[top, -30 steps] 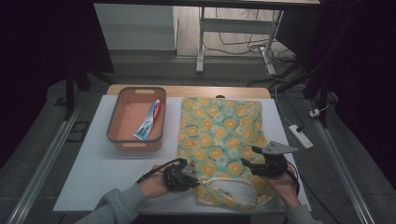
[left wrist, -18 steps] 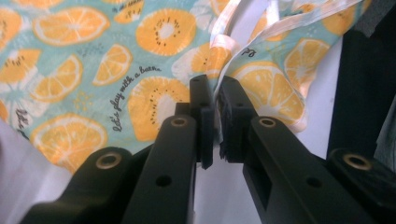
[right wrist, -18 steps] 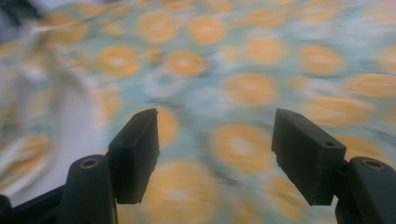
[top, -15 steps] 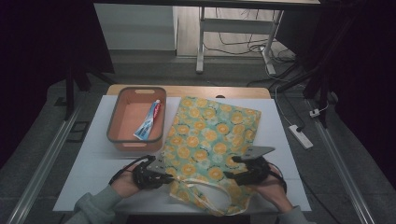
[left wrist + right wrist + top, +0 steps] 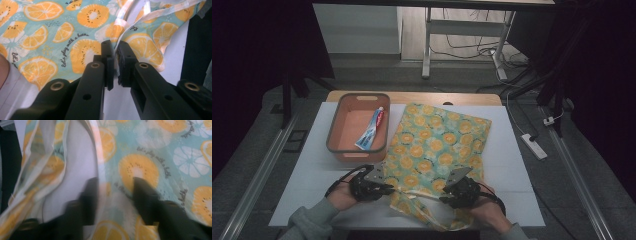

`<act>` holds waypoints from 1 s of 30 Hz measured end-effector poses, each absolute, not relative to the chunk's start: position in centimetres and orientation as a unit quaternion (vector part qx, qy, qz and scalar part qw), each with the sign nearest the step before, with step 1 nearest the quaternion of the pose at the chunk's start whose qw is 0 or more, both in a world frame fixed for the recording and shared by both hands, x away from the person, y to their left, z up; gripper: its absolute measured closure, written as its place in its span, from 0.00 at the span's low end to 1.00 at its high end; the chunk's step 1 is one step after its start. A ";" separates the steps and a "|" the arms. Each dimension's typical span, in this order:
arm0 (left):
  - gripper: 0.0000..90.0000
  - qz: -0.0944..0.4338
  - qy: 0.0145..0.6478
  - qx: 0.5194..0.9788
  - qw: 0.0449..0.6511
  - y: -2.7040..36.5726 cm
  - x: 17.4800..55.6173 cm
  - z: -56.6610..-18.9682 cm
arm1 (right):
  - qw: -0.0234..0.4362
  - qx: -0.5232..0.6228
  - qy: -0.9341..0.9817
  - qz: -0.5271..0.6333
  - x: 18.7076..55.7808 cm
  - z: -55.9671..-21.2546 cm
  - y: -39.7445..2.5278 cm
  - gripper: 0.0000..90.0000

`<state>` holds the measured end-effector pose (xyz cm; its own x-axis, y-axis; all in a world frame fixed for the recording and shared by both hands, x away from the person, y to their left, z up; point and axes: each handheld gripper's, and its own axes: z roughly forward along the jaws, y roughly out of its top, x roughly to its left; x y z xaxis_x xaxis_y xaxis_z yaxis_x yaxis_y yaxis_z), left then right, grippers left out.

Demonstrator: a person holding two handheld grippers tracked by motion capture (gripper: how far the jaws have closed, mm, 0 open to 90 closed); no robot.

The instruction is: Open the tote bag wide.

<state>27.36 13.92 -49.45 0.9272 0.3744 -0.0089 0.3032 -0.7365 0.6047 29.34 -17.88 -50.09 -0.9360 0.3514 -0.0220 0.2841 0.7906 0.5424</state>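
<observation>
Looking down from the high view, the biggest thing is the white table (image 5: pixel 312 165), filling the middle of the frame, with a wooden strip showing along its far edge. Spread over its centre and running down toward the lower middle is the fruit-print cloth bag (image 5: pixel 437 145), teal with orange slices and kiwi halves, lying flat but turned a bit so its top corner points to the upper right. Its handles and open edge are bunched up at the bottom of the frame, between the two hands. Just left of the bag, upper left of centre, sits the orange tray (image 5: pixel 333 132), and inside it a toothpaste tube (image 5: pixel 371 131) lies slanted against the tray's right side. The tray's right rim is pretty much touching the bag's left edge. Down low, the left gripper (image 5: pixel 384 187) is at the bag's lower left edge, and in the left gripper view its jaws are nearly closed with a thin fold of the bag's edge pinched between them (image 5: pixel 115 53). The right gripper (image 5: pixel 451 192) sits on the bag's lower right part; in the right gripper view it's blurry, but the jaws (image 5: pixel 113 191) look spread apart with the printed fabric lying between and under them, so not clamped on anything as far as I can see.
</observation>
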 end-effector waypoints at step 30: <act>0.37 0.113 0.190 0.899 0.377 14.4 26.0 -45.2 | 0.131 0.273 0.874 0.380 39.1 -46.8 -19.5 1.00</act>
<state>26.03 14.43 -45.25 0.9018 0.4279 0.0602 0.2573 -0.6437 0.7207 39.06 -19.46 -46.79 -0.8167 0.5767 -0.0215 0.3781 0.5628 0.7351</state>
